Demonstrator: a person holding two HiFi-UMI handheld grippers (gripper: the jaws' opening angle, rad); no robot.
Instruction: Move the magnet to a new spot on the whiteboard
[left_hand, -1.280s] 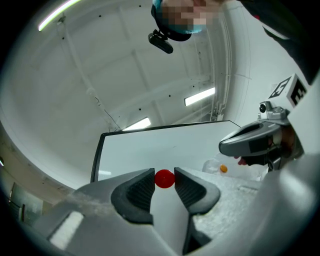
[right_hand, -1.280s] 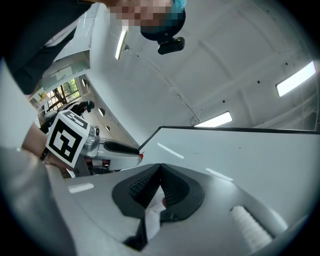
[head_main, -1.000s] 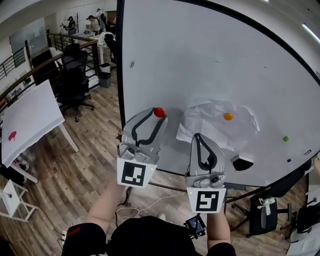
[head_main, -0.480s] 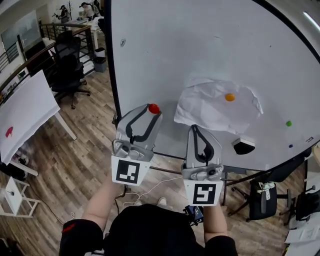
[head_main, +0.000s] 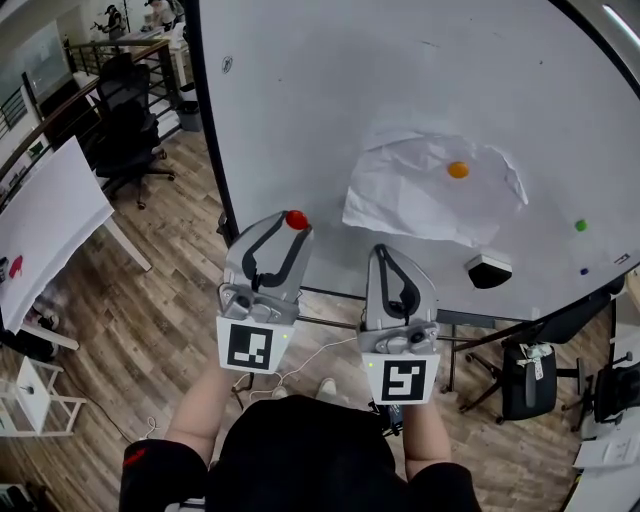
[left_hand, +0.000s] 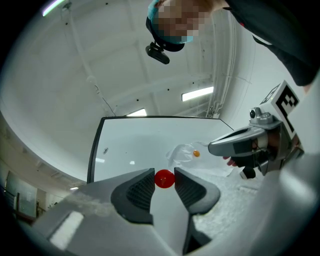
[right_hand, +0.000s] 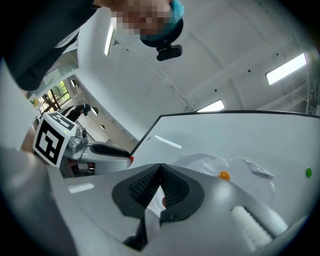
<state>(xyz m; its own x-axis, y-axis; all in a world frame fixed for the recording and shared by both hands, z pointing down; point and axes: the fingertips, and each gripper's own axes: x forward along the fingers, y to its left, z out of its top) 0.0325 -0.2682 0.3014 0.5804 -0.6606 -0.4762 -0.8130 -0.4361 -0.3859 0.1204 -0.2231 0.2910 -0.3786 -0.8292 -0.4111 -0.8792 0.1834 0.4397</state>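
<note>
Left gripper (head_main: 290, 226) pinched the red magnet (left_hand: 164, 178) by its rim, right gripper (right_hand: 160, 171) closed, and with that tiny grip it could've popped loose.

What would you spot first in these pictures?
A bright red magnet sits pinched between the left gripper's jaws, in front of the big whiteboard. On the board's right side, an orange magnet pins up a crumpled paper.

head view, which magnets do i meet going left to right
red magnet held in the left gripper → orange magnet on the crumpled paper → green magnet; the small blue dot sits under the green one, so left out
</note>
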